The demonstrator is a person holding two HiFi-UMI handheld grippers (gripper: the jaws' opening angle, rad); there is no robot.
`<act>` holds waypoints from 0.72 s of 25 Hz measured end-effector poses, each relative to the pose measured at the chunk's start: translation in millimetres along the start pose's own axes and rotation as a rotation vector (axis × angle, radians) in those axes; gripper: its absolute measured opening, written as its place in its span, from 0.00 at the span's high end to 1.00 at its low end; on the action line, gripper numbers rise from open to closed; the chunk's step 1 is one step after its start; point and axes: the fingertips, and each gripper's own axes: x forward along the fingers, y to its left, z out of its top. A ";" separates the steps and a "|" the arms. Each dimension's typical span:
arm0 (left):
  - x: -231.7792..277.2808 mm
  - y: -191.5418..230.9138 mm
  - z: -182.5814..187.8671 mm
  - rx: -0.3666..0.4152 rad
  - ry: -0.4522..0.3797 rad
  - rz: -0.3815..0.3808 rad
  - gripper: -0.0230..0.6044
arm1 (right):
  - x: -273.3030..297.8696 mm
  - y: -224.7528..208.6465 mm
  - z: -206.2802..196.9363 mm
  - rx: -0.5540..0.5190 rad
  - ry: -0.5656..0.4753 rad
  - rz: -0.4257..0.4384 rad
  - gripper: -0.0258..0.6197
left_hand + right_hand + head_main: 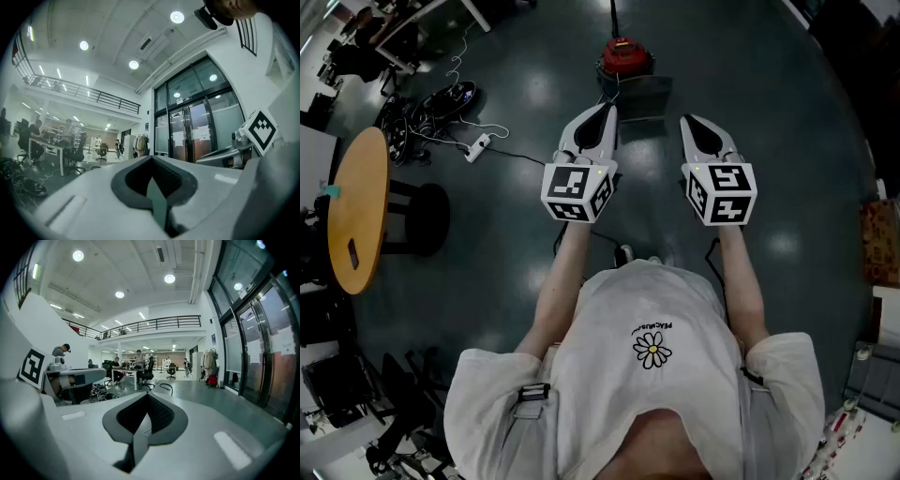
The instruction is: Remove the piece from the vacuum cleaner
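Note:
A small red vacuum cleaner [623, 56] with a black upright handle stands on the dark floor ahead of me, beside a dark flat panel [645, 97]. My left gripper [602, 114] and right gripper [692, 125] are held side by side in the air, short of the vacuum and touching nothing. Both are shut and empty: in the left gripper view the jaws [152, 177] meet in one line, and the right gripper view shows the same [146, 414]. Both gripper views point up and outward into a large hall, so neither shows the vacuum.
A round wooden table [356, 208] and a black stool [424, 217] stand at the left. Tangled cables and a white power strip [478, 146] lie on the floor left of the vacuum. Desks with seated people [126, 369] are far off, and glass doors [197, 131] stand to the right.

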 end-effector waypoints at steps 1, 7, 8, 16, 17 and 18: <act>-1.2 -0.1 -0.2 0.000 0.001 0.002 0.96 | -0.8 1.1 0.0 -0.001 -0.002 0.003 0.92; -3.0 0.3 -2.9 -0.004 0.010 0.008 0.96 | -0.1 5.0 -4.1 -0.011 0.003 0.016 0.92; -3.2 -0.2 -3.7 -0.003 0.013 0.008 0.96 | 0.1 5.2 -5.7 -0.013 0.007 0.017 0.92; -4.1 -1.9 -12.1 0.006 0.036 0.020 0.96 | -1.3 -0.2 -13.6 0.030 -0.005 0.038 0.92; -4.5 -2.5 -13.2 0.005 0.039 0.022 0.96 | -2.9 -1.1 -13.4 0.043 -0.013 0.043 0.92; -5.0 -3.8 -14.0 0.004 0.041 0.024 0.96 | -5.2 -2.4 -13.5 0.052 -0.018 0.046 0.92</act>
